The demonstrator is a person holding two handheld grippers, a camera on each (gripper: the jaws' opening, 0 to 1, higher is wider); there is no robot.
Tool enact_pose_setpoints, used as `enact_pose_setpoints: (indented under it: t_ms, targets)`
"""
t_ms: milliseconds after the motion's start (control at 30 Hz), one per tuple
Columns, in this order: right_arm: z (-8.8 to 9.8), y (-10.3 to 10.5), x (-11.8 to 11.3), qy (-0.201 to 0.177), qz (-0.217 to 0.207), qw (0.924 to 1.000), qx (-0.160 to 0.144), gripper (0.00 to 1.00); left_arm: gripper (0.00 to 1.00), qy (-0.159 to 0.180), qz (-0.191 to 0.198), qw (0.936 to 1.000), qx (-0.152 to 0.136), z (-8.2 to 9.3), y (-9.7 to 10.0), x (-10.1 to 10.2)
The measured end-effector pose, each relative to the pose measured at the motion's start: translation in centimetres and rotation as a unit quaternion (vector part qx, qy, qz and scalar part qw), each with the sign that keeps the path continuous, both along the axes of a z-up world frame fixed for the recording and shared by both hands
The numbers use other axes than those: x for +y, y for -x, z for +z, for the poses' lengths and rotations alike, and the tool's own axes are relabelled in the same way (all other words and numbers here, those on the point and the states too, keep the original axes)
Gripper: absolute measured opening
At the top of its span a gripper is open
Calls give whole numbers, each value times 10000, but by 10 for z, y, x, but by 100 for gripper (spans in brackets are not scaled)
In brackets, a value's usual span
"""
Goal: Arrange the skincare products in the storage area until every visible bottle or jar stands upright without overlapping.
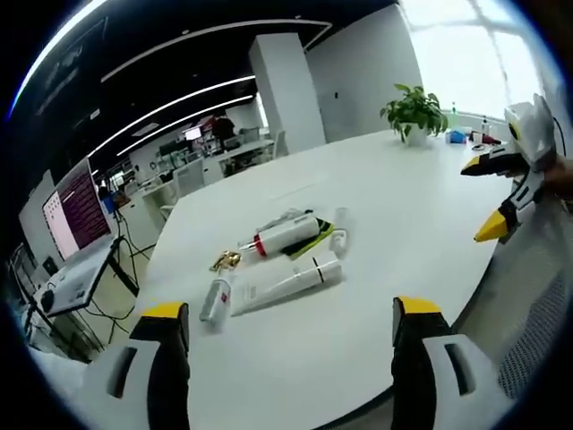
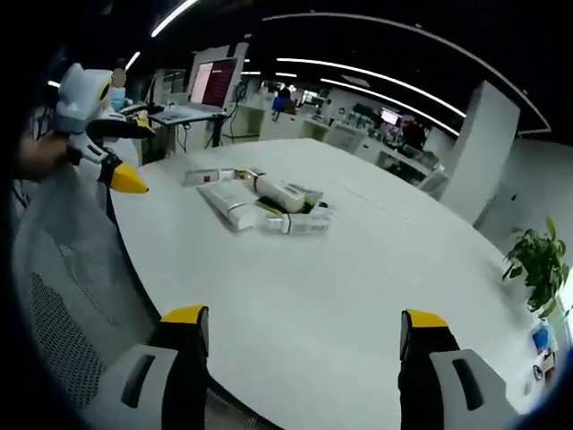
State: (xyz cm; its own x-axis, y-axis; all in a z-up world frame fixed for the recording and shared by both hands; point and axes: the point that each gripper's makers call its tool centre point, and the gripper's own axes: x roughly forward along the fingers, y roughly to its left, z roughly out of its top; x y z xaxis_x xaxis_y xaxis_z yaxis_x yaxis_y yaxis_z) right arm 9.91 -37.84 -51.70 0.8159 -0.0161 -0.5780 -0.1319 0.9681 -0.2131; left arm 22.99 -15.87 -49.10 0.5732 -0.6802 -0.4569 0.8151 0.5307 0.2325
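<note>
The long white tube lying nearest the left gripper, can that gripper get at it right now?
Probably yes: the left gripper is open, and only bare white table lies between it and the long white tube.

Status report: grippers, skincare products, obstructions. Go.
Left gripper open, right gripper open, both empty. Skincare products lying flat, clustered on white table. Nothing blocking the approach.

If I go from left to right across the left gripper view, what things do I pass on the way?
Laptop → small white bottle → long white tube → potted plant → right hand-held gripper, jaws open.
</note>
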Motion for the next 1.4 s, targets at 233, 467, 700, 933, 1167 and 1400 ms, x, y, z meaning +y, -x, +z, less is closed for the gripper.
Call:
enact_pose_setpoints:
  t_ms: [233, 467, 700, 933, 1167, 1400]
  targets:
    - [-1, -1, 2, -68, 148, 9999, -42, 95, 94, -18, -52, 9999, 119, 0, -16, 7]
    - [-6, -4, -2, -296, 77, 9995, 26, 95, 95, 31, -169, 9997, 147, 0, -25, 18]
    - [-2, -19, -1, -307, 298, 9991, 80, 95, 92, -123, -6, 9996, 255, -17, -28, 19]
    - [-1, -46, 13, -157, 826, 9963, 157, 93, 87, -13, 116, 9986, 521, -20, -30, 25]
    - [-13, -62, 28, -60, 1264, 9910, 425, 92, 85, -146, 174, 9984, 523, -24, -28, 28]
    - [-7, -87, 36, 38, 1595, 9861, 469, 90, 84, -169, 220, 9983, 510, -25, -31, 31]
